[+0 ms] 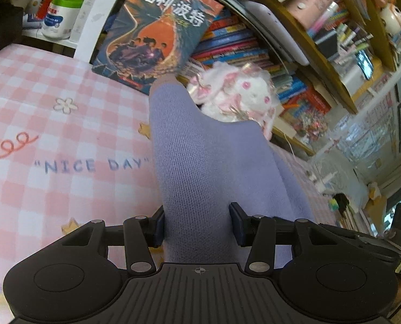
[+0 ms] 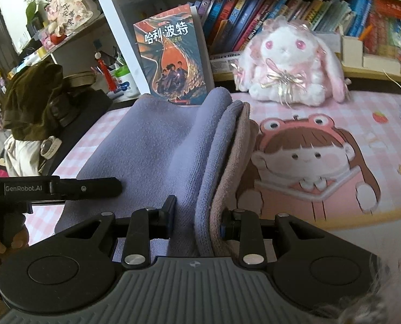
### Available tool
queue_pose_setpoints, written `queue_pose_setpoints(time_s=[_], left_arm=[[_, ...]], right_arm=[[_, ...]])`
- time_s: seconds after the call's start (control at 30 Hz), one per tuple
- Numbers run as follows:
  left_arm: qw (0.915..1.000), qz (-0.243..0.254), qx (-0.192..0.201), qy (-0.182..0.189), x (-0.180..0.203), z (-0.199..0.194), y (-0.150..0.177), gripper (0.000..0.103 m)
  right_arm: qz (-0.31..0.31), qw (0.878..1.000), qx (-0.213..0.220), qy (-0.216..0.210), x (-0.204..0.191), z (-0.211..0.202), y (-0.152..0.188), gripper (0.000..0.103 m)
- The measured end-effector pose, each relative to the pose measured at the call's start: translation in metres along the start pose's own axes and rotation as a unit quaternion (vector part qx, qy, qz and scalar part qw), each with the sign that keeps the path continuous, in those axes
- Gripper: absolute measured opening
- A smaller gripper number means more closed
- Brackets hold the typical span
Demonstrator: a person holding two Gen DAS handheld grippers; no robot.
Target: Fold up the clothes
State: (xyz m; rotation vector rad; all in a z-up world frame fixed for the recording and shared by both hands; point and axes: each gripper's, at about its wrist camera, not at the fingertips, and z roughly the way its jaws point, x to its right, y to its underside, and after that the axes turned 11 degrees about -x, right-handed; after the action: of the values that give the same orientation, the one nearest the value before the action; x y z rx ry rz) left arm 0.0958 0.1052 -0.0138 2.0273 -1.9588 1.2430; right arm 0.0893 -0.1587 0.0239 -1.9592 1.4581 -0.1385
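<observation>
A lavender knit garment (image 1: 200,156) with a pinkish-beige inner side lies partly lifted over the pink checked mat (image 1: 51,135). In the left wrist view, my left gripper (image 1: 198,225) is shut on a thick bunch of it, which fills the space between the fingers. In the right wrist view the garment (image 2: 151,145) stands up in folded layers, and my right gripper (image 2: 198,217) is shut on its near edge. The left gripper's black body (image 2: 87,187) shows at the left, over the cloth's left side. The mat under the garment is hidden.
A book (image 2: 173,54) leans upright behind the garment, with a white plush rabbit (image 2: 286,62) beside it in front of shelves of books (image 2: 254,13). Dark clothes (image 2: 35,100) are piled at the left. A hand (image 2: 0,243) shows at the lower left. A cartoon print covers the mat (image 2: 335,162) at right.
</observation>
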Motion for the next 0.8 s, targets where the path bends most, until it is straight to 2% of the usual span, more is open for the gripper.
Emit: queue_pose_setpoints(time_s=[0.43, 0.63, 0.8], left_arm=[[0.9998, -0.009, 0.002, -0.018, -0.025, 0.054, -0.074, 0.046], [0.9995, -0.01, 0.009, -0.027, -0.032, 0.069, -0.089, 0.046], [0.9994, -0.014, 0.004, -0.032, -0.038, 0.079, -0.093, 0.046]], right_arm=[[0.001, 1.0, -0.012, -0.003, 0.022, 0.069, -0.076, 0.027], [0.0, 1.0, -0.012, -0.007, 0.032, 0.093, -0.098, 0.027], [0.003, 1.0, -0.012, -0.011, 0.038, 0.104, -0.103, 0.028]])
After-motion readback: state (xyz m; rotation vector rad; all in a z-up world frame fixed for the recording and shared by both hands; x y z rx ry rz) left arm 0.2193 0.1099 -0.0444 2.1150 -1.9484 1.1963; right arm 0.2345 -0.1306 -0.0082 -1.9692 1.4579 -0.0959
